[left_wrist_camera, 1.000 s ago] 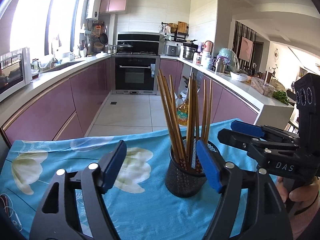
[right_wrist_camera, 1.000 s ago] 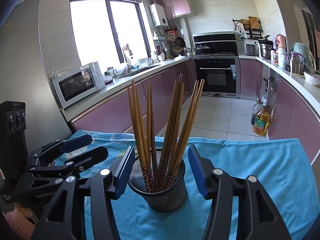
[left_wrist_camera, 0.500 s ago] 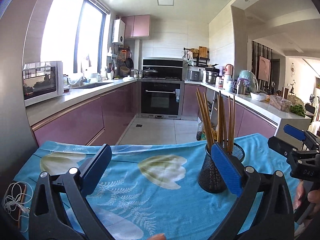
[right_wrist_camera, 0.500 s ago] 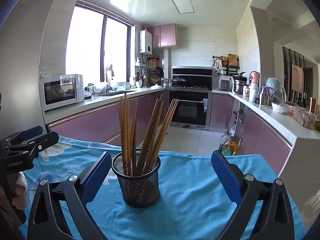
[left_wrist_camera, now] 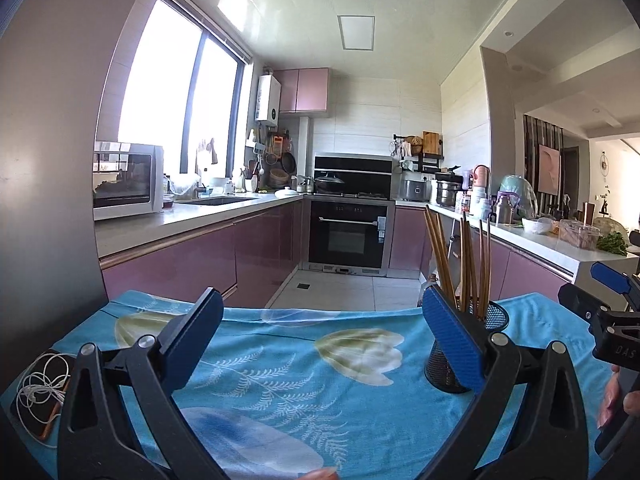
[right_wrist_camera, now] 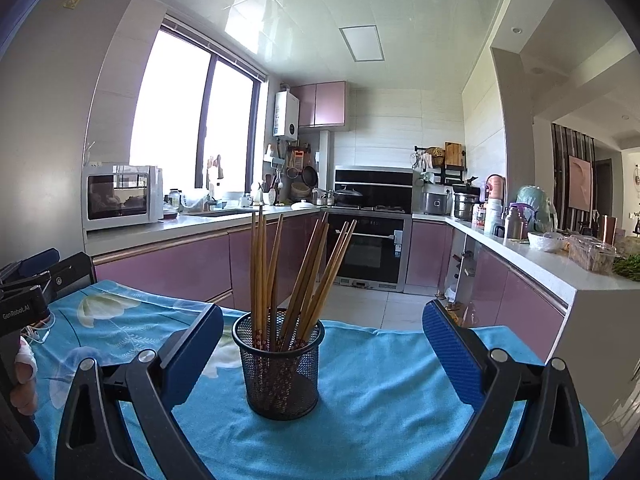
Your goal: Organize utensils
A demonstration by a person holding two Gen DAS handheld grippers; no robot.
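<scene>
Judging from the mesh holder (right_wrist_camera: 279,364) on the blue cloth (right_wrist_camera: 380,392), we see upright chopsticks (right_wrist_camera: 298,276) just left of centre between our right gripper (right_wrist_camera: 322,356)'s wide, empty jaws — nearer than our left gripper (left_wrist_camera: 320,344), equally spread, holding nothing.

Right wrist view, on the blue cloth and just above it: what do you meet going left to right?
Left gripper at the left edge → right gripper's left finger pad → black mesh holder with chopsticks → right gripper's right finger pad.

pink cabinets (right_wrist_camera: 168,268), bright window (right_wrist_camera: 172,116), tiled floor (left_wrist_camera: 340,292)
</scene>
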